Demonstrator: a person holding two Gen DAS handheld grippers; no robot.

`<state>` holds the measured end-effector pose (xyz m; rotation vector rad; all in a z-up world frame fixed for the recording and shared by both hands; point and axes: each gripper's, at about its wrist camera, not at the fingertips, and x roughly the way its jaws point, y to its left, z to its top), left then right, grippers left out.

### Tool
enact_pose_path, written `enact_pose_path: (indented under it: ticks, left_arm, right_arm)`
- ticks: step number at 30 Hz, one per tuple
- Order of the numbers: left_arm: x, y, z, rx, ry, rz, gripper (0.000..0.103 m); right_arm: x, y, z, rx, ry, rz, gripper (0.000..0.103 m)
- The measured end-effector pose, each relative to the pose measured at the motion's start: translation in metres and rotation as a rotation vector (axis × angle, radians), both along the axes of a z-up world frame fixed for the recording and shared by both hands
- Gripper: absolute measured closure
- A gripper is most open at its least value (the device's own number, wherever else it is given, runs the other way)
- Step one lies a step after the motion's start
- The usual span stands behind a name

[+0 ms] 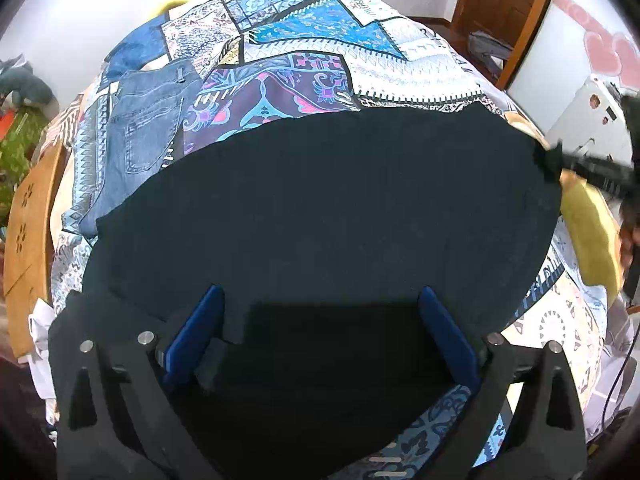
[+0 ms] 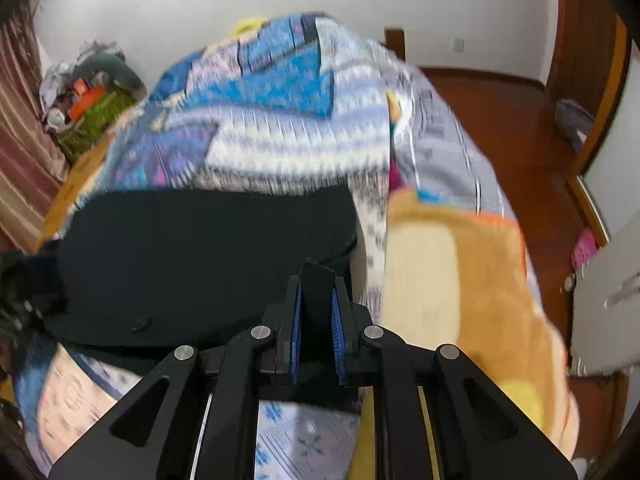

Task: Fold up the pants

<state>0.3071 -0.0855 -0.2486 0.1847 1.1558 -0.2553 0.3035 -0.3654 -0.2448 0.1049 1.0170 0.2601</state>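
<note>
Two black grippers with blue pads work over the bed. The left gripper (image 1: pixel 320 336) has its fingers spread wide above the near edge of the black fabric pants (image 1: pixel 320 208), which lie flat across the patchwork-print bedspread (image 1: pixel 320 40). The right gripper (image 2: pixel 316 320) is pinched tight on a raised fold of the same pants (image 2: pixel 208 260) at their right edge. Farther off, at ten o'clock in the left view, lie folded blue denim jeans (image 1: pixel 140 132); at three o'clock in the right view, a tan toast-shaped pillow (image 2: pixel 460 280).

Black pants (image 1: pixel 320 208) lie spread flat across the bed, one corner pinched up.
</note>
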Motion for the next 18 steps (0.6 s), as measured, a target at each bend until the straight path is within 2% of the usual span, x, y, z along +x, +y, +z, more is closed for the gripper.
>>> enact_pose_path:
  ticks: [5,8,10,15,18]
  left_arm:
    - [-0.003,0.000,0.000,-0.004,-0.018,0.013,0.001]
    - [-0.004,0.002,0.002,-0.014,-0.010,0.018,0.002]
    - [-0.006,0.006,0.006,-0.023,-0.012,0.024,0.002]
    - [-0.014,0.028,0.025,-0.062,-0.058,0.079,0.002]
    - [-0.019,0.055,0.044,-0.097,-0.101,0.144,0.002]
  right_arm:
    - [-0.009,0.011,-0.021,-0.059,0.046,0.023,0.087]
    - [-0.010,0.015,-0.019,-0.097,0.067,0.021,0.075]
    - [-0.011,0.015,-0.010,-0.115,0.073,0.010,0.062]
    - [-0.026,0.023,0.034,-0.114,-0.040,0.010,0.049]
    - [-0.037,0.041,0.064,-0.105,-0.117,0.040,0.046]
